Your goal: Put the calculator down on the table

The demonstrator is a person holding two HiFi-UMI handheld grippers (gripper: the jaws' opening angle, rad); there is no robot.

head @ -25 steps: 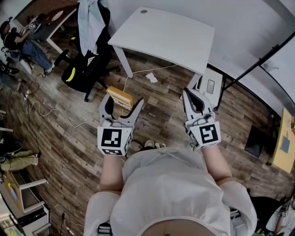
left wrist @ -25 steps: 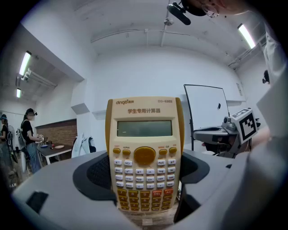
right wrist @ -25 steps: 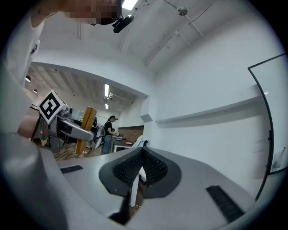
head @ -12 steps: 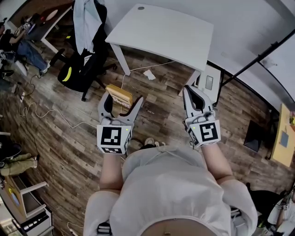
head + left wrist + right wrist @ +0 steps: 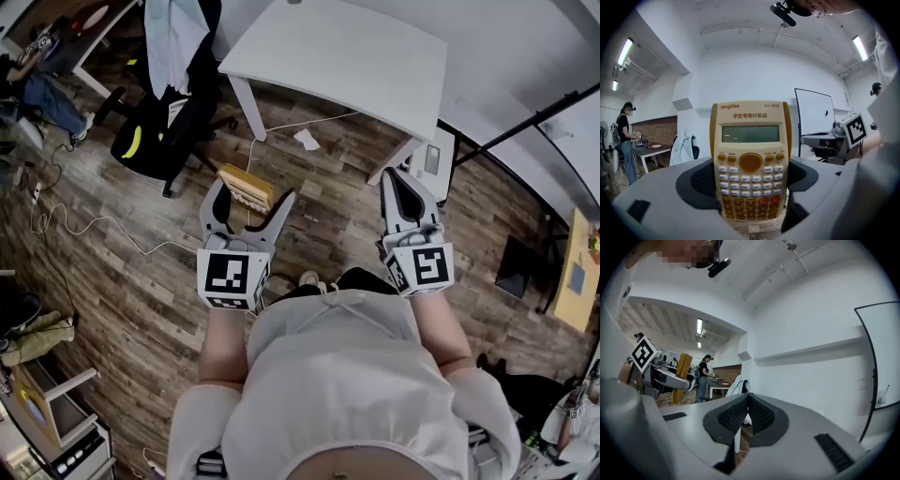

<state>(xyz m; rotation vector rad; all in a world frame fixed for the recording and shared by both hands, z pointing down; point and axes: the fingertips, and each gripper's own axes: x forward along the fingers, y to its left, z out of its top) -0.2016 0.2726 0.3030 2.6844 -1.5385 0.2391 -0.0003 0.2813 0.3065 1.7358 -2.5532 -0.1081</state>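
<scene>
Left claw point(image 5: 251, 195) is pinching the yellow calculator point(image 5: 750, 159) by its sides. It's held upright in the air over the wood floor point(image 5: 141, 281), not yet at the white table point(image 5: 347, 66). Right claw point(image 5: 397, 180) is pressed together, holding nothing.

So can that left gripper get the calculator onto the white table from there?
Probably not without a step forward: the left gripper, shut on the calculator, is short of the table. Only floor and a cable lie between.
</scene>
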